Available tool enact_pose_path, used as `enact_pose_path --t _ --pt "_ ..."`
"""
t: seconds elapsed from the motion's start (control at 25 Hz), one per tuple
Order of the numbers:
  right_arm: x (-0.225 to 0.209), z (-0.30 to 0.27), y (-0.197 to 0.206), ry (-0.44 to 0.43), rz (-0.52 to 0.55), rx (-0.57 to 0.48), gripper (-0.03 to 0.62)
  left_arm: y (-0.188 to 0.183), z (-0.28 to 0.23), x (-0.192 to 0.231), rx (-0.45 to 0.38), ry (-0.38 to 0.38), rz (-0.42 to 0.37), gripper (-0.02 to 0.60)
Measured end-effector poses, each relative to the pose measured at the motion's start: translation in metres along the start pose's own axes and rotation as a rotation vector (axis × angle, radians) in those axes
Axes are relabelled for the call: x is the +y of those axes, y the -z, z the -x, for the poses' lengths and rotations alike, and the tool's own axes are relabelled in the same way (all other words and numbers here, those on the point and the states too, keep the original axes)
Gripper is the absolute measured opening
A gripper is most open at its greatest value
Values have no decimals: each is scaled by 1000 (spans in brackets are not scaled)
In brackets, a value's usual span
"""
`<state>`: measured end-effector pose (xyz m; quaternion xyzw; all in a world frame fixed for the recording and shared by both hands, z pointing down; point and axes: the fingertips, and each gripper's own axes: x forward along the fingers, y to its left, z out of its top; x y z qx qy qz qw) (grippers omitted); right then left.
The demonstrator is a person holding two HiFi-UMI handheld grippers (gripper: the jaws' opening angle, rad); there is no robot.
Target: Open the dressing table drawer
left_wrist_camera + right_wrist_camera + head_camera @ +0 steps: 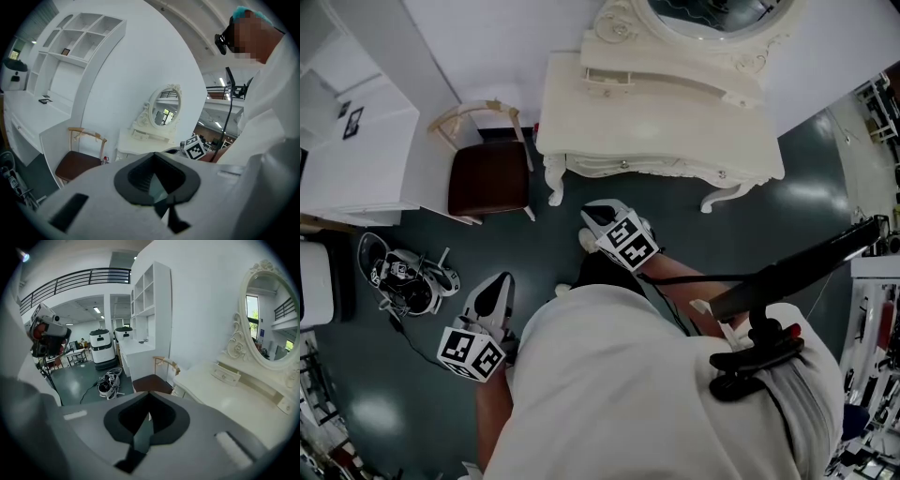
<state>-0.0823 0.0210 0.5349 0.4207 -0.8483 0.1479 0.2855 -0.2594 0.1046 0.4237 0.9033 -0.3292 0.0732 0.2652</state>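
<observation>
I'm looking steeply down on the cream dressing table (656,122), which stands against the white wall with its oval mirror (712,14) at the back edge. The drawer (623,165) is in the table's front apron, under the surface. Its small knob shows and its face sits flush with the apron, so it's closed.

The right gripper (594,217) hovers over the dark floor (581,202) just in front of the table, a little to the left of that knob and clear of the apron. It touches nothing. Its own view shows the jaws pressed together with nothing between them, and the table's surface spreads across the right of that view.

The left gripper (496,288) hangs farther out from the table, down at the front-left and well apart from it. Its jaws look pressed together too, and they're empty. In its view the table and mirror sit beyond the tips.

A wooden chair (487,173) with a dark brown seat stands just beside the table's left end. A tangle of grey gear and cable (403,277) lies on the floor well out from the table's left front corner. A white shelf unit (356,141) stands beyond the chair, farther left of the table.
</observation>
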Motion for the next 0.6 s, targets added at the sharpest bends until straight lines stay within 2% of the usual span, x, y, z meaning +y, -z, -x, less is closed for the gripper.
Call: enact_pose_path --t 0.32,0.6 --pt "14 7 2 -11 21 13 0 11 4 -5 3 19 16 -3" --pt "19 24 15 3 -3 42 0 26 -4 -10 38 80 36 -3"
